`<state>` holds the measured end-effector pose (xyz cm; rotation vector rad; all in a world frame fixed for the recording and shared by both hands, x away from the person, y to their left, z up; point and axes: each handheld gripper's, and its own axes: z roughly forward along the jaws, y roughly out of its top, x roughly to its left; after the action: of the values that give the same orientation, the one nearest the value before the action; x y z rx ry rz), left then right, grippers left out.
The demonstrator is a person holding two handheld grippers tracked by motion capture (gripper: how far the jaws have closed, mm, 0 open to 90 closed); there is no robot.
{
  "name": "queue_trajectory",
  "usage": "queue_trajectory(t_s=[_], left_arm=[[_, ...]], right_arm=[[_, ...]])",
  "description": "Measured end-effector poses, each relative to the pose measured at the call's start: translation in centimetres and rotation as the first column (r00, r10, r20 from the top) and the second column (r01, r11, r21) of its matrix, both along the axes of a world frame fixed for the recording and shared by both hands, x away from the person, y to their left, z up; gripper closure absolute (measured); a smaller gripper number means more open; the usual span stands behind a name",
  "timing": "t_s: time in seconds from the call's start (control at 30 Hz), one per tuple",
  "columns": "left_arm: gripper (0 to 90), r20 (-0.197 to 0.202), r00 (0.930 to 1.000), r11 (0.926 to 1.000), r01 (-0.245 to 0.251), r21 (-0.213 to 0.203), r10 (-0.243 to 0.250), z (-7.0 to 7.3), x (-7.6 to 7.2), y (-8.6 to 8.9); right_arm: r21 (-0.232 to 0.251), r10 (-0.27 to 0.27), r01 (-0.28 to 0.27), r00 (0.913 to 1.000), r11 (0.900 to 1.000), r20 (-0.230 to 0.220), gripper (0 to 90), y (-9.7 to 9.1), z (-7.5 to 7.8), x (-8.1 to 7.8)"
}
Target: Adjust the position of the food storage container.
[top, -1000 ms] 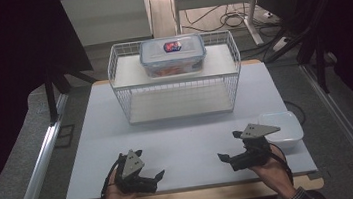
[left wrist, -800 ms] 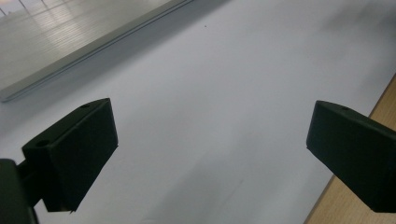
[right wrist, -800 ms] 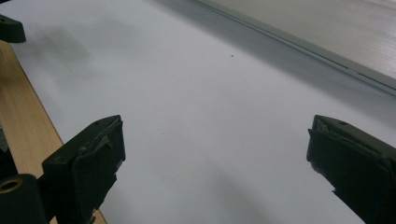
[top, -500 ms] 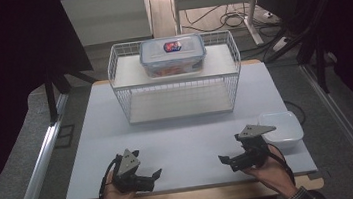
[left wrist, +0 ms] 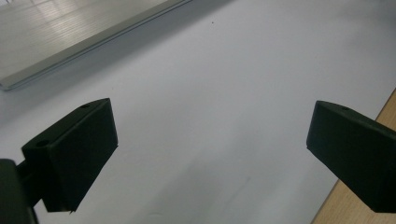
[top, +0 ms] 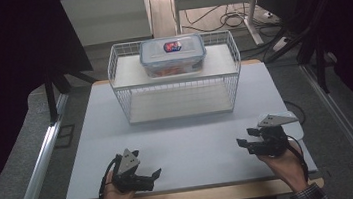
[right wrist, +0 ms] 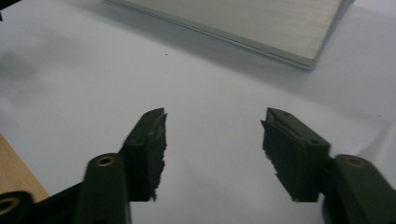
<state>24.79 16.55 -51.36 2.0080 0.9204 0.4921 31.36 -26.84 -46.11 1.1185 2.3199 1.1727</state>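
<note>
My left gripper [top: 147, 164] rests low near the table's front left, held by a hand, with its jaws wide open. In the left gripper view the left gripper [left wrist: 210, 140] has just bare white table between its pads. My right gripper [top: 244, 137] is at the front right, pointing left. Its jaws have just been closing and stand about half as wide as before. In the right gripper view the right gripper [right wrist: 212, 135] has nothing between its ragged pads.
A white wire rack [top: 178, 86] stands at the middle back of the white table [top: 194, 137]. A clear food box with a blue-rimmed lid [top: 173, 54] sits on its upper shelf. A white shallow tray [top: 297, 122] lies partly under the right gripper.
The right gripper has shifted to the right, over the white tray, and its jaws have narrowed. The left gripper has stayed put.
</note>
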Motion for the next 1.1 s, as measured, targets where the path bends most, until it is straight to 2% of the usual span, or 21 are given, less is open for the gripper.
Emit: queue_trajectory(t_s=[0.13, 0.27, 0.3, 0.33, 0.47, 0.6, 0.77, 0.83, 0.87, 0.9, 1.07, 1.1], left_arm=[[1.8, -0.004, 1.0000, 1.0000, -0.002, 0.006, 0.002, -0.1, 0.0, 0.0], [1.9, -0.006, 1.0000, 0.9999, -0.003, 0.011, 0.003, -0.1, 0.1, 0.0], [1.9, -0.006, 1.0000, 0.9999, -0.003, 0.011, 0.003, -0.1, 0.1, 0.0], [2.0, -0.012, 0.9999, 0.9999, -0.004, 0.016, 0.004, -0.2, 0.1, 0.0], [2.2, -0.016, 0.9999, 0.9997, -0.002, 0.024, 0.002, -0.2, 0.1, -0.1], [2.3, -0.016, 0.9999, 0.9997, -0.001, 0.026, 0.002, -0.2, 0.1, -0.1], [2.5, -0.015, 0.9999, 0.9997, 0.001, 0.026, -0.001, -0.3, 0.1, -0.1], [2.5, -0.015, 0.9999, 0.9996, 0.001, 0.027, 0.000, -0.3, 0.1, -0.1], [2.5, -0.015, 0.9999, 0.9996, 0.000, 0.027, 0.000, -0.3, 0.1, -0.2], [2.5, -0.016, 0.9999, 0.9996, 0.000, 0.027, 0.001, -0.3, 0.1, -0.2], [2.5, -0.015, 0.9999, 0.9996, 0.000, 0.029, 0.001, -0.3, 0.1, -0.2], [2.5, -0.015, 0.9999, 0.9996, 0.000, 0.030, 0.001, -0.3, 0.2, -0.2]], right_arm=[[-0.042, -0.021, 0.021, 0.9996, 0.9989, 0.018, 56.1, -0.8, 0.3, 0.0], [-0.060, -0.043, 0.045, 0.9986, 0.9972, 0.032, 69.1, -1.7, 0.7, 0.1], [-0.060, -0.043, 0.045, 0.9986, 0.9972, 0.032, 69.1, -1.7, 0.7, 0.1], [-0.073, -0.056, 0.059, 0.9975, 0.9956, 0.042, 76.1, -2.2, 0.8, 0.2], [-0.082, -0.096, 0.100, 0.9939, 0.9916, 0.055, 88.7, -3.5, 1.1, 0.4], [-0.080, -0.128, 0.132, 0.9904, 0.9880, 0.052, 89.5, -4.7, 1.3, 0.7], [-0.073, -0.211, 0.216, 0.9752, 0.9736, 0.065, 89.6, -7.3, 1.5, 1.1], [-0.081, -0.246, 0.252, 0.9665, 0.9645, 0.074, 89.6, -8.3, 1.5, 1.1], [-0.081, -0.246, 0.252, 0.9665, 0.9645, 0.074, 89.6, -8.3, 1.5, 1.1], [-0.075, -0.276, 0.280, 0.9588, 0.9569, 0.070, 89.6, -9.2, 1.5, 1.2], [-0.091, -0.354, 0.360, 0.9317, 0.9284, 0.084, 89.5, -11.3, 1.4, 1.4], [-0.091, -0.354, 0.360, 0.9317, 0.9284, 0.084, 89.5, -11.3, 1.4, 1.4]])
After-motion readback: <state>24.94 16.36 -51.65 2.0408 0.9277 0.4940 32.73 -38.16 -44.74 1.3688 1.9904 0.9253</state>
